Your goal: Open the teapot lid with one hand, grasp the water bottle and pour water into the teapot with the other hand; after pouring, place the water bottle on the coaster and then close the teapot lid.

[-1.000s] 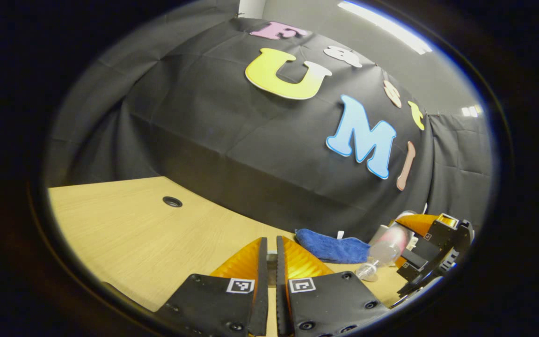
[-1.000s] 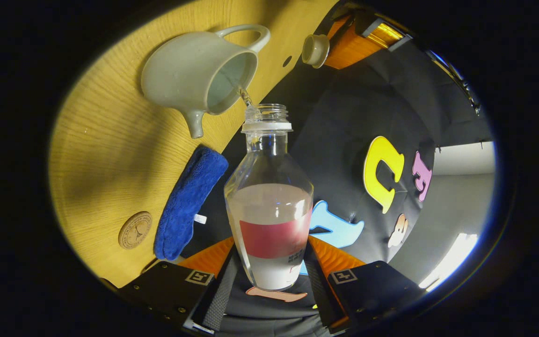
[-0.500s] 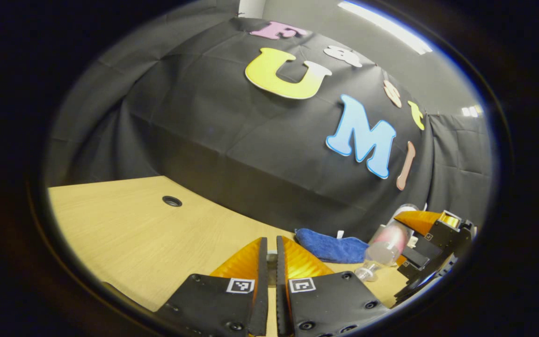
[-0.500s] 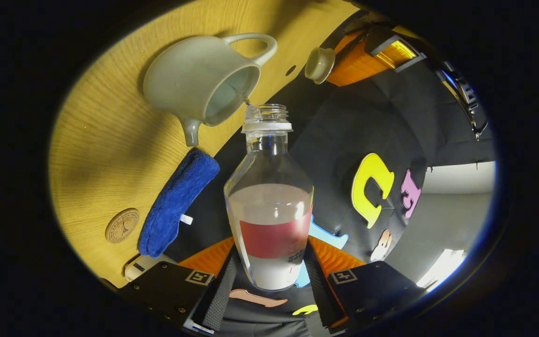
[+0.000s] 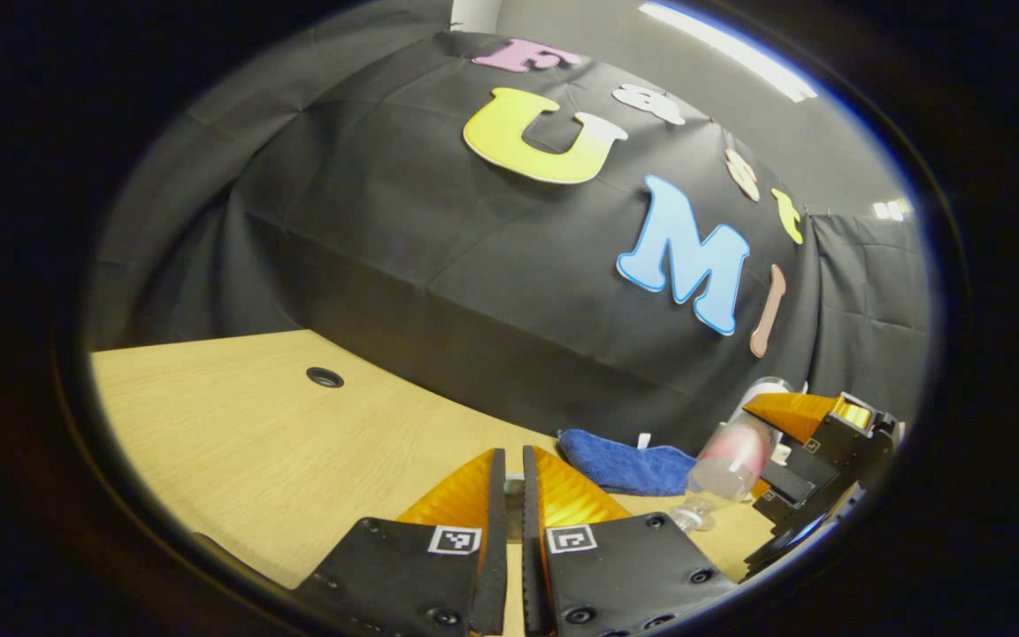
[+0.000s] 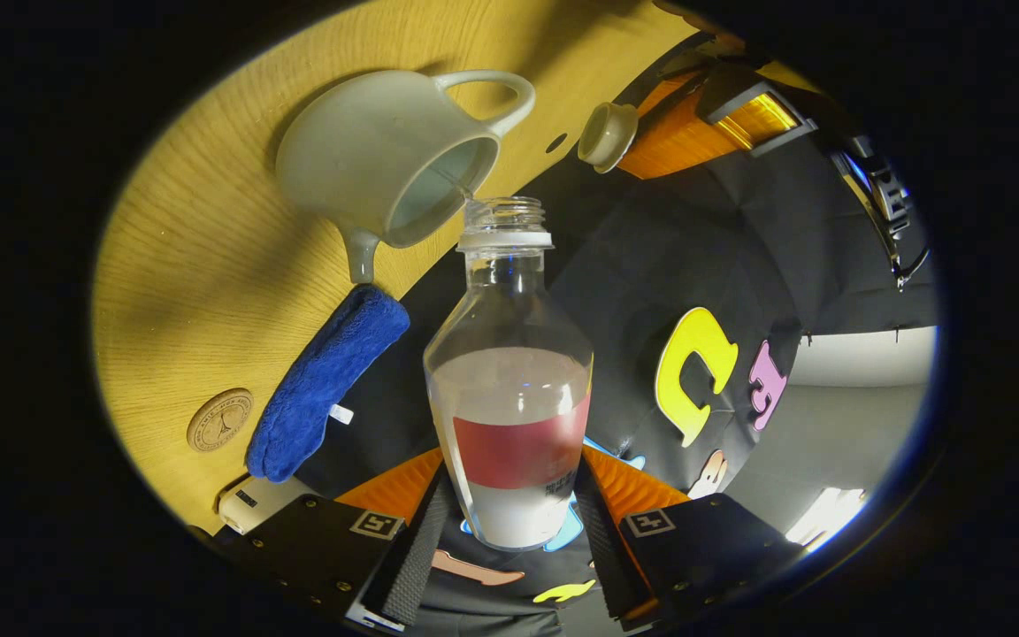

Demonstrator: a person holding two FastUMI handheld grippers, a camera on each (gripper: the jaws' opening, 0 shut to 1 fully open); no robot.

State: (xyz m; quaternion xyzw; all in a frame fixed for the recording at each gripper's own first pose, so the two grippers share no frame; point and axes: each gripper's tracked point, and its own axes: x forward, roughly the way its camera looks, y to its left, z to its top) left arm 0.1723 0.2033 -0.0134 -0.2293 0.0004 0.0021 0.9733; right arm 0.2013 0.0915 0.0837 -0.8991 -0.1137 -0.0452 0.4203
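Observation:
My right gripper [image 6: 509, 478] is shut on a clear water bottle [image 6: 509, 389] with a red label, about half full. The bottle is tilted, its open mouth at the rim of the white teapot [image 6: 377, 150], and a thin trickle joins mouth and opening. The teapot stands open on the wooden table [image 6: 209, 257]. Beyond it the left gripper holds the white teapot lid [image 6: 607, 133] in the air. In the left gripper view my left gripper [image 5: 512, 456] is shut, with a bit of the white lid between its fingers; the bottle [image 5: 726, 460] and right gripper [image 5: 819, 469] show at the right.
A round wooden coaster [image 6: 219, 419] lies on the table beside a folded blue cloth [image 6: 328, 380], also in the left gripper view [image 5: 624, 464]. A small white object [image 6: 253, 500] sits near the table's edge. A cable hole [image 5: 325, 377] marks the tabletop.
The right gripper has turned a little with the bottle, and the stream into the teapot has thinned to a trickle. The left gripper has held still with the lid.

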